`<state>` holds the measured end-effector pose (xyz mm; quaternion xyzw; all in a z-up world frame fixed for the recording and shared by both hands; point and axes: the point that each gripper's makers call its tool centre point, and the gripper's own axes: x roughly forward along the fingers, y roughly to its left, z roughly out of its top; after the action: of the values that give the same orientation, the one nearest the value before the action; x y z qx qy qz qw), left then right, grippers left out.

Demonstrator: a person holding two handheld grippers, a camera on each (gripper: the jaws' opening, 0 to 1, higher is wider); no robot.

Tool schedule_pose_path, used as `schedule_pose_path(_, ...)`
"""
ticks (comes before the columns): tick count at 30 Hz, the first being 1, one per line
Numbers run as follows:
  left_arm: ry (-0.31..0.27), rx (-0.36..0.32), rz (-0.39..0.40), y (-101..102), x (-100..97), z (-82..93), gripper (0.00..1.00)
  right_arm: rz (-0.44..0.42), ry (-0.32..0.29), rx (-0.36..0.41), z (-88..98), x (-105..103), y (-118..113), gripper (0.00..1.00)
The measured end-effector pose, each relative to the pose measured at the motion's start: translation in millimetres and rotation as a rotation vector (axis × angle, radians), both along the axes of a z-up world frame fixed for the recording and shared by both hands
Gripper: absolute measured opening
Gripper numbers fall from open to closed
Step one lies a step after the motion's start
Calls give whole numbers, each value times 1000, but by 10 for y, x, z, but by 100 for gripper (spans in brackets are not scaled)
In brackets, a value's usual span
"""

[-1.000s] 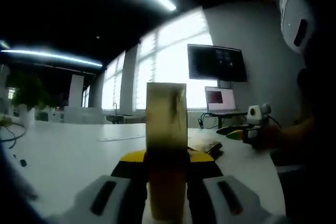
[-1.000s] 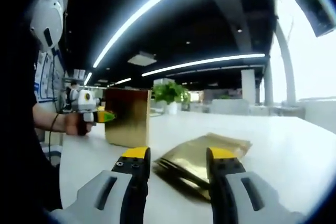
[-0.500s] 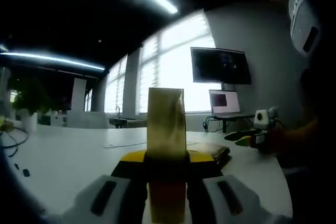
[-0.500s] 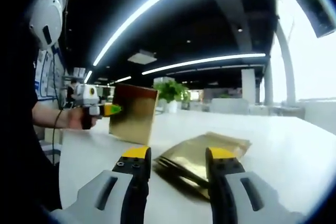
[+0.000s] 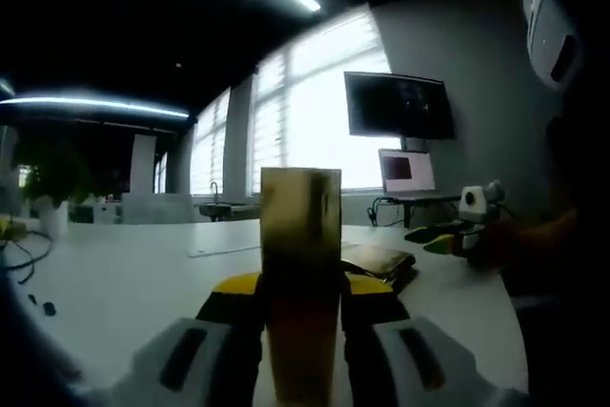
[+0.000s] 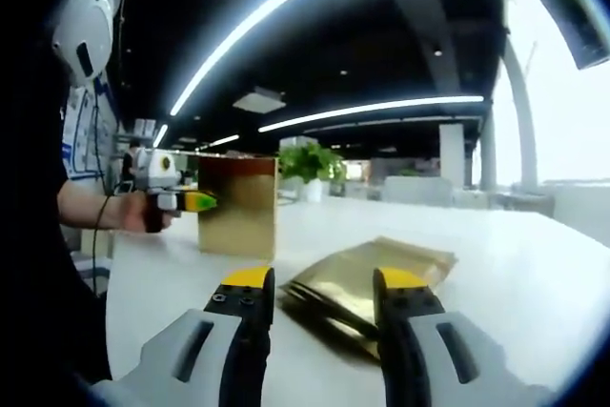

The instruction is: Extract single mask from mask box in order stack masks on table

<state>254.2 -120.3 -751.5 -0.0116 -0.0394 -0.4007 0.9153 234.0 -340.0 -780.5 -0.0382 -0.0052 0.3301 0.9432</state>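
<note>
Mask box [image 6: 237,207], gold, stands upright pinched in my left hand-held gripper [image 5: 301,297] above the desk [image 6: 572,264], while my right hand-held gripper [image 6: 313,295] hangs spread over the mask stack [image 6: 367,283].

A broad white table [image 6: 534,274] carries a loose stack of flat gold mask packets [image 6: 367,278] lying fanned on its surface. Beyond the stack, toward the table's far side, stand a potted green plant [image 6: 310,171] and an open laptop [image 5: 405,176]. A dark cable [image 5: 24,250] trails across the tabletop well away from the stack.
</note>
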Motion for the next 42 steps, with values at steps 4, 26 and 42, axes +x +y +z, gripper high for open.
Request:
schedule_pose_path(4,21,30,-3,-62,44,-44,36,0,-1,-1,0,-1,-1,38)
schedule_pose_path(26,-9,-3,-23,-57,176,110,29,-2,-1,-1,-9,4,-8,38)
schedule_pose_path(42,-51,2,-25,31,604,327,29,-4,6,1,-21,16,-18,37)
